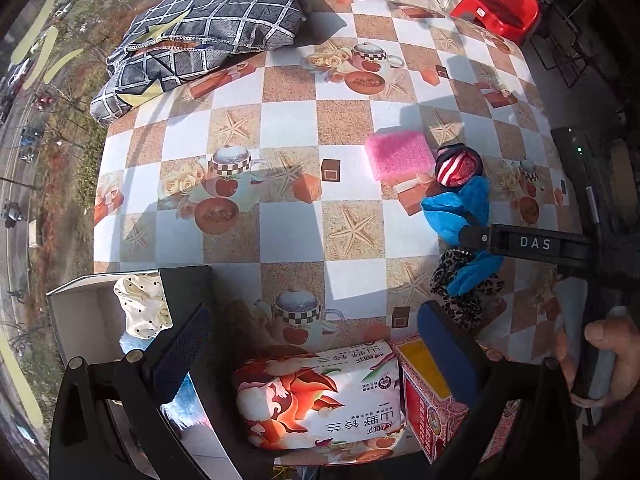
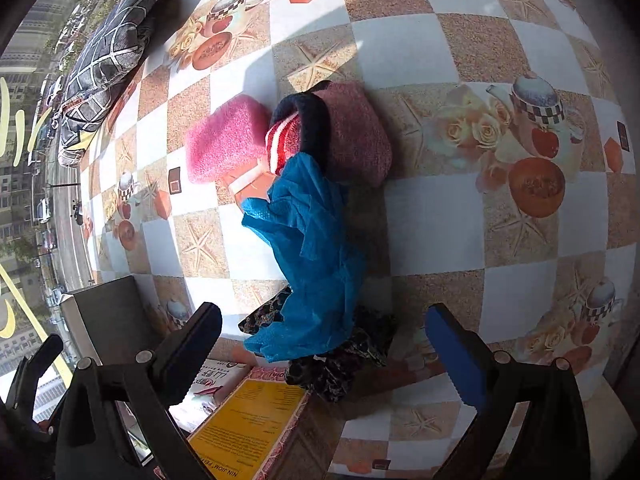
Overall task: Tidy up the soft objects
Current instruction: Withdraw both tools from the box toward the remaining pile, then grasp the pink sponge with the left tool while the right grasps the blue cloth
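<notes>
A pink sponge [image 1: 398,153] [image 2: 224,138], a red knit hat with a dark brim [image 1: 458,166] [image 2: 352,132], a blue cloth [image 1: 464,220] [image 2: 312,248] and a leopard-print scrunchie [image 1: 460,296] [image 2: 340,356] lie together on the checked tablecloth. My left gripper [image 1: 316,332] is open above a tissue pack [image 1: 320,396], nothing between its fingers. At its left stands a white box [image 1: 80,320] holding a dotted cream cloth [image 1: 144,308]. My right gripper [image 2: 324,340] [image 1: 476,238] is open just over the blue cloth and scrunchie.
A grey grid-patterned folded quilt [image 1: 200,36] [image 2: 104,68] lies at the far left of the table. A red and yellow carton [image 1: 432,392] [image 2: 248,428] sits beside the tissue pack. A red stool [image 1: 504,8] stands beyond the table. A person's hand [image 1: 608,356] holds the right gripper.
</notes>
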Motion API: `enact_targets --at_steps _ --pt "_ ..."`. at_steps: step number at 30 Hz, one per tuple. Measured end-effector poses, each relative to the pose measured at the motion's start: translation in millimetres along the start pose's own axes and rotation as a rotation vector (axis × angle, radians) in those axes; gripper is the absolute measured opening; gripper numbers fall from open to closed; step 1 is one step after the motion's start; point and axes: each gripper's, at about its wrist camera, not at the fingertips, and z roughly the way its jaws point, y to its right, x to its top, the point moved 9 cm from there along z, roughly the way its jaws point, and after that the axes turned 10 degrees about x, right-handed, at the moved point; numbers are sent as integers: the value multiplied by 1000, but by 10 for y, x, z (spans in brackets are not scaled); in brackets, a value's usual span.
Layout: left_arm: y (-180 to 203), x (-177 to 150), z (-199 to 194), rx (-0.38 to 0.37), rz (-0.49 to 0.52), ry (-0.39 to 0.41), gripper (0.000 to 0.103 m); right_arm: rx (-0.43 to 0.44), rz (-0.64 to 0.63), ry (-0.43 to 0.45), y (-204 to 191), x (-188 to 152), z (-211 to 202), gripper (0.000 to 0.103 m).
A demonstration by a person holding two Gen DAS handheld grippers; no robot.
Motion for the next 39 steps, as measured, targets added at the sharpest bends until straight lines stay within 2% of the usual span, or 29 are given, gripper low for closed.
enact_targets --at_steps 4,7,13,17,22,29,32,36,39 --pt "118 233 95 6 24 -8 103 -49 -37 -31 68 95 251 102" --pt "262 455 217 -1 36 -23 103 -153 -75 -32 232 89 304 102" --pt "569 789 449 -11 66 -52 103 -237 6 7 932 8 72 102" --pt "726 979 634 -33 55 -85 103 -211 96 39 1376 -88 -148 102" --pt "851 1177 833 -85 11 -116 103 -159 140 88 1620 -258 -356 102" --pt "905 1302 1105 -92 -42 -175 103 -86 121 144 1581 -379 -548 102" --pt "939 1318 1156 -110 -67 -191 103 -82 108 156 1558 -440 -593 102" --pt "981 1338 1235 -92 -76 -203 103 -78 100 160 1538 -520 -642 102" --pt "1014 1316 1329 -78 -78 -225 103 -74 94 158 1448 -411 -658 102"
